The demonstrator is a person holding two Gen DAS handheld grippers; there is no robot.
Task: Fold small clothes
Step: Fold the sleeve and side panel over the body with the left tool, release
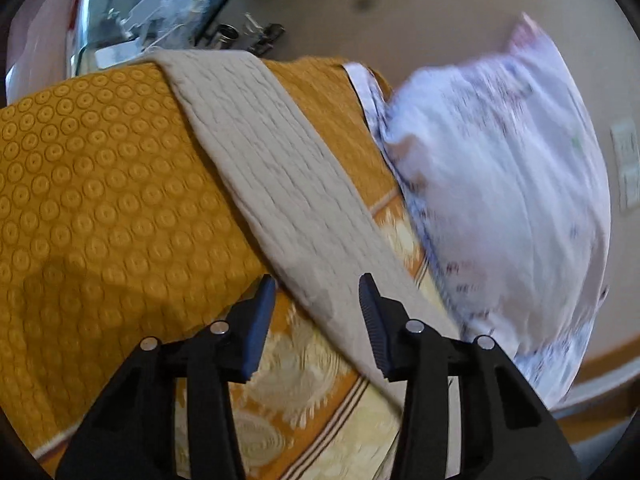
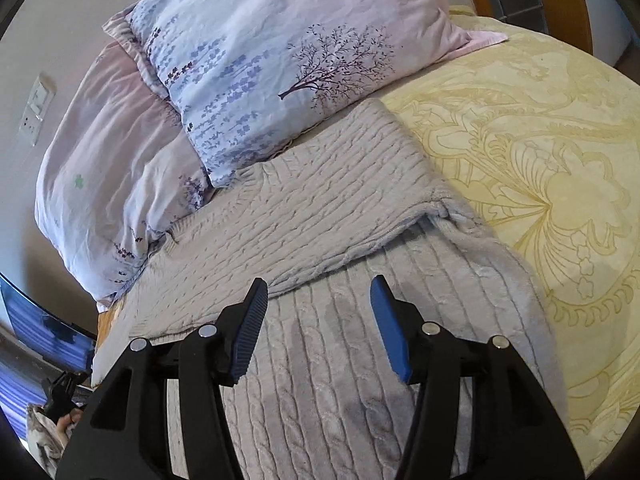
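Observation:
A light grey cable-knit sweater (image 2: 320, 220) lies flat on the bed, with one part folded over the body along a crease. My right gripper (image 2: 318, 292) is open and empty, hovering just above the knit near that folded edge. In the left wrist view the same sweater (image 1: 280, 168) shows as a long grey strip across the bedcover. My left gripper (image 1: 318, 292) is open and empty, over the near end of that strip.
Two floral pillows (image 2: 280, 52) lie at the head of the bed, touching the sweater's far edge. The bedcover is yellow patterned (image 2: 540, 160) and mustard with circles (image 1: 100, 180). A wall with a switch plate (image 2: 38, 108) is at left. Clutter (image 1: 160, 12) sits beyond the bed.

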